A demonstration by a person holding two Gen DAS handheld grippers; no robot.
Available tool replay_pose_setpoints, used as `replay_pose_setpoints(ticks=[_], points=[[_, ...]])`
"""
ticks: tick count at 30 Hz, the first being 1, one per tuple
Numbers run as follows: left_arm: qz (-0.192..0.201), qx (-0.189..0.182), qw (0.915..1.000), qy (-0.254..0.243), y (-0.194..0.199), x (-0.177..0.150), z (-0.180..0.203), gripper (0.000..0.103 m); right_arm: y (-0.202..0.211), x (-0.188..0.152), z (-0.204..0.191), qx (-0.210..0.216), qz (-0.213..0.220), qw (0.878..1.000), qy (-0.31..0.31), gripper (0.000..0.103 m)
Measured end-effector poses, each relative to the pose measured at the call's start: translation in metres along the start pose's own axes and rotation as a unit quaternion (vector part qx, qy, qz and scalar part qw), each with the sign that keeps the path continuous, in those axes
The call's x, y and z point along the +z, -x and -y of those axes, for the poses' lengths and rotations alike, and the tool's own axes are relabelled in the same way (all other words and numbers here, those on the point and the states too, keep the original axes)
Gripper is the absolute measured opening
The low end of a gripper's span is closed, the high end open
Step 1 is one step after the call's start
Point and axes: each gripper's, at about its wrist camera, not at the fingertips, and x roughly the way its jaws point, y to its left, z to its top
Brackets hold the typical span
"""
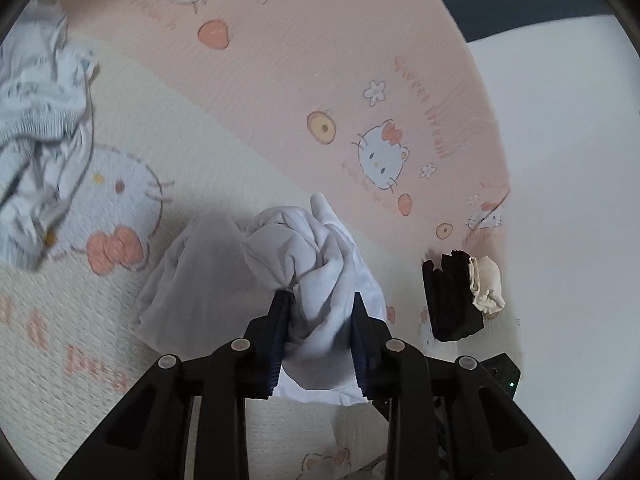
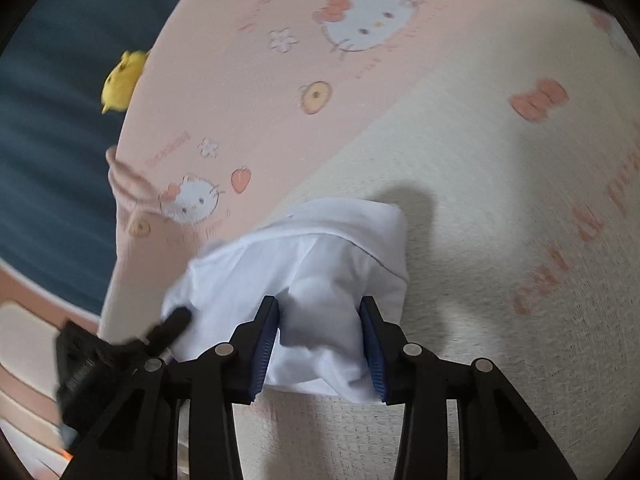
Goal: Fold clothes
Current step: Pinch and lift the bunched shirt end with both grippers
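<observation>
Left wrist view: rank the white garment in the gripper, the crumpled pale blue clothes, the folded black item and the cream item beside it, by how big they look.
1. white garment, though nearness inflates it
2. pale blue clothes, cut off by the edge
3. black item
4. cream item

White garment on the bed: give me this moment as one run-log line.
stage: pickup | item: white garment, bunched | left tool: fabric between fingers | right tool: fabric between fingers | surface: cartoon-cat blanket
</observation>
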Motion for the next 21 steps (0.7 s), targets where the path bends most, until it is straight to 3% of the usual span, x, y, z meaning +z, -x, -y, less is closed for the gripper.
replay_pose_setpoints(ticks=[5,9,14,16,18,19,21], points=[[0.006,0.034,0.9994,-0.002,0.003,-0.004,-0.019,0.025,-0.008,-0.005,-0.016,-0.041,-0.018,0.998,0.047,0.04],[-0.01,0.09,0.9959,-0.007,-0.007,-0.01,-0.042,0.026,-0.016,-0.009,-0.026,-0.1,-0.043,0.99,0.089,0.041],[-0.017,0.066,0.9974,0.021,-0.002,-0.016,-0.059,0.026,-0.008,-0.008,-0.027,-0.095,-0.059,0.989,0.091,0.042],[-0.018,0.055,0.998,0.026,0.001,-0.015,-0.059,0.026,0.003,-0.001,-0.021,-0.077,-0.045,0.993,0.074,0.047],[-0.019,0.044,0.9983,0.033,0.005,-0.013,-0.056,0.026,0.014,0.007,-0.016,-0.058,-0.031,0.996,0.057,0.06],[-0.02,0.039,0.9983,0.038,0.007,-0.011,-0.055,0.03,0.017,0.01,-0.012,-0.05,-0.025,0.997,0.046,0.063],[-0.015,0.034,0.9984,0.043,0.013,-0.007,-0.05,0.053,0.022,0.015,0.0,-0.033,-0.013,0.999,0.017,0.066]])
